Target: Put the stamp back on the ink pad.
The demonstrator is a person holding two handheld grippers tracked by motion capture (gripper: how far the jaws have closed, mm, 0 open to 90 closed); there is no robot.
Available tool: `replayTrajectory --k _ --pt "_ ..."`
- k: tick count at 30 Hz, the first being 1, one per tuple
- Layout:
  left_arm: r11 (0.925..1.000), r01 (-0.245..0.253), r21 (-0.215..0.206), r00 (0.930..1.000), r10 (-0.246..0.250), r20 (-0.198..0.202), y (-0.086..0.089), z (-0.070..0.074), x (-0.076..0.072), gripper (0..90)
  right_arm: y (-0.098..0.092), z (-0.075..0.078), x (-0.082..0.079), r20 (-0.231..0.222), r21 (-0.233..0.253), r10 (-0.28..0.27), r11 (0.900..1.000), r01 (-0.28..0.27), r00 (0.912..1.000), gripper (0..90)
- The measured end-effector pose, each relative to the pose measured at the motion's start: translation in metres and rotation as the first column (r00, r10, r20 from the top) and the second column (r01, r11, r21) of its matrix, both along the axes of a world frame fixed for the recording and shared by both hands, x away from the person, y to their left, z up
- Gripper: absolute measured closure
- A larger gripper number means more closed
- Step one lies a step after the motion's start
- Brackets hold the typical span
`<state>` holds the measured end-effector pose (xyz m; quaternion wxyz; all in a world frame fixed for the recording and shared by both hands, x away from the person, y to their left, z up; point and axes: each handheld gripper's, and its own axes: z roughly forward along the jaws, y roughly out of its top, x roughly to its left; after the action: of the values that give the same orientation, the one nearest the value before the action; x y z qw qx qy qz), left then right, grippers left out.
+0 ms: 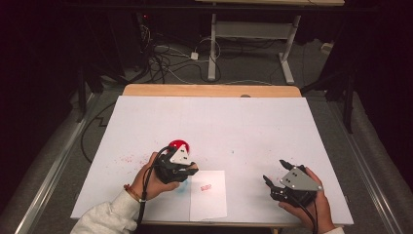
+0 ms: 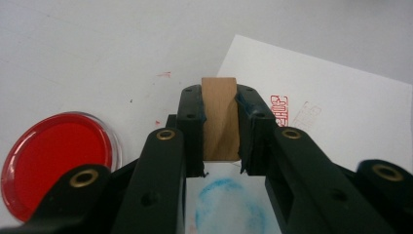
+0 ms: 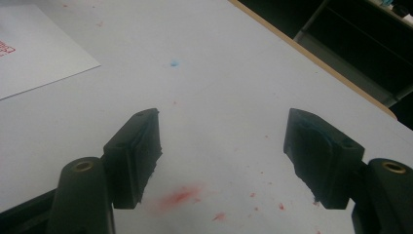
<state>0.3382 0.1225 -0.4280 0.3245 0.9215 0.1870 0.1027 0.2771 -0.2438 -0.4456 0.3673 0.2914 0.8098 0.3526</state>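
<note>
While the left gripper clamps a wooden stamp between its fingers, the block stands upright and pinched on both sides, just above a sheet of paper. Seen from the left gripper view, a red stamped mark lies on that paper just right of the stamp, with a fainter print beside it, and a smudged blue ring sits on the paper's near edge below the fingers. Left of the paper, a round dish of red ink rests on the worktop, near the stamp but apart from it. In the high view the left gripper hovers over the paper's left part, with the ink dish just beyond it.

Well to the right of the paper, the right gripper has its fingers spread wide with nothing between them, over red specks on the worktop. In the high view it sits in the person's hand near the worktop's front edge.
</note>
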Motion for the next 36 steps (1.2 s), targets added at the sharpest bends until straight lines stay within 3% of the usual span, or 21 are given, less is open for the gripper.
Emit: replayTrajectory --k 21,36 --pt "0.9969 -0.079 -0.009 0.9961 0.079 0.04 0.024 0.011 0.018 73.0 -0.004 0.0 -0.006 0.007 -0.004 -0.011 1.0 0.011 0.9999 29.9" --pt "0.9882 -0.152 -0.019 0.9882 0.152 0.019 0.039 0.009 0.039 73.0 -0.005 0.0 -0.007 0.01 -0.003 -0.013 1.0 0.013 0.9999 29.8"
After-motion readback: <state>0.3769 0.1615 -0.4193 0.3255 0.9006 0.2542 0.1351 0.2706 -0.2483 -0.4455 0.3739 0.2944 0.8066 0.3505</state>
